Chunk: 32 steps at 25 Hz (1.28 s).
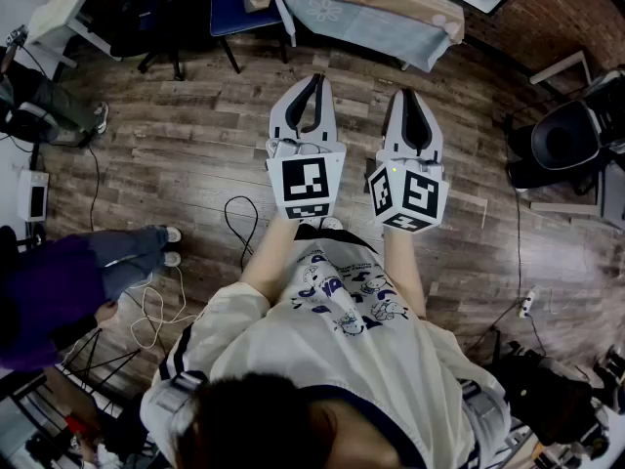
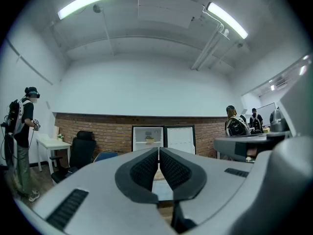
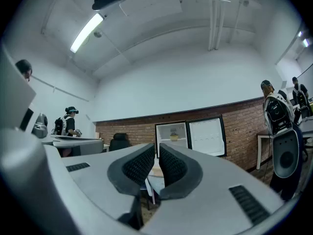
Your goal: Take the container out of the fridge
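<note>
Container (image 2: 149,140): small and yellowish, it sits on a shelf inside the open fridge (image 2: 146,130), well apart from both of your grippers.
Left fingers: the ribbed pads (image 2: 145,169) of your left gripper (image 2: 159,153) are pressed together at the tips, with nothing between them.
Right fingers: the pads (image 3: 172,166) of your right gripper (image 3: 157,153) are closed to a thin slit and also hold nothing.
Gripper pose: in the head view you hold the left gripper (image 1: 315,81) and the right gripper (image 1: 405,94) side by side in front of your body. Both point forward, and their marker cubes (image 1: 308,186) face up.
Just ahead: a table with a pale wooden top and a light cloth (image 1: 366,13) stands on the wooden floor (image 1: 186,140).
Fridge: it stands against the low brick wall (image 2: 105,131) with its door (image 2: 180,140) swung open to the right. The right gripper view shows the same fridge (image 3: 171,130) and the container (image 3: 174,137) on its shelf.
Left of the fridge: a black office chair (image 2: 80,151) and a white desk (image 2: 51,143).
People: one with a headset and backpack (image 2: 22,126) stands at the far left, and others with backpacks (image 2: 237,124) stand at the right.
</note>
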Tool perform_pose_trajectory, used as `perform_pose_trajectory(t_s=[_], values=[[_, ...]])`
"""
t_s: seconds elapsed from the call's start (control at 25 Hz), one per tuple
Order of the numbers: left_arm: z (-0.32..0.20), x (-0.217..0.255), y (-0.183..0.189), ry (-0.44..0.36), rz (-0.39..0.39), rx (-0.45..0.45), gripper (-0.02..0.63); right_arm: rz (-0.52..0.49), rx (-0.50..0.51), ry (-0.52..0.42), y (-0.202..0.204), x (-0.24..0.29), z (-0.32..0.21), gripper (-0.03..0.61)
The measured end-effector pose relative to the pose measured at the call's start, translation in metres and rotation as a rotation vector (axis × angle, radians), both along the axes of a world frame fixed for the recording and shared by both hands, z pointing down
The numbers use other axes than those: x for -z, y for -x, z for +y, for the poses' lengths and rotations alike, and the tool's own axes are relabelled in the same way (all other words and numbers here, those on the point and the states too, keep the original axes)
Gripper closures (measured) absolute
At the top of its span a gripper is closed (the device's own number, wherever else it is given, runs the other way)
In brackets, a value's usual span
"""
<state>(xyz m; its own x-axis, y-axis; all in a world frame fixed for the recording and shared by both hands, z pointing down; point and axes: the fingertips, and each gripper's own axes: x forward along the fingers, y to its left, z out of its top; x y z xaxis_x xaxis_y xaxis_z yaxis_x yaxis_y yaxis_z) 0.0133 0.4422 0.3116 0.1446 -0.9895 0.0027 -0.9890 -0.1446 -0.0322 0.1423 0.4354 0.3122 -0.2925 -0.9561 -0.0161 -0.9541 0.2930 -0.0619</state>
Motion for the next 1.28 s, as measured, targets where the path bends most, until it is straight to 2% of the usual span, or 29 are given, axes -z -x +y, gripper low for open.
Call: perform_pose_trajectory(t_s=[0.96,1.28], values=[[-0.009,-0.012,-0.035,0.017,0.0,0.029,0.591,-0.029,0.052,0.014,-0.033,-0.013,-0.014,0.528],[-0.025,-0.016,-0.033,0.026,0.005,0.05,0.591,-0.038,0.072,0.042,-0.031,-0.022,-0.034,0.528]])
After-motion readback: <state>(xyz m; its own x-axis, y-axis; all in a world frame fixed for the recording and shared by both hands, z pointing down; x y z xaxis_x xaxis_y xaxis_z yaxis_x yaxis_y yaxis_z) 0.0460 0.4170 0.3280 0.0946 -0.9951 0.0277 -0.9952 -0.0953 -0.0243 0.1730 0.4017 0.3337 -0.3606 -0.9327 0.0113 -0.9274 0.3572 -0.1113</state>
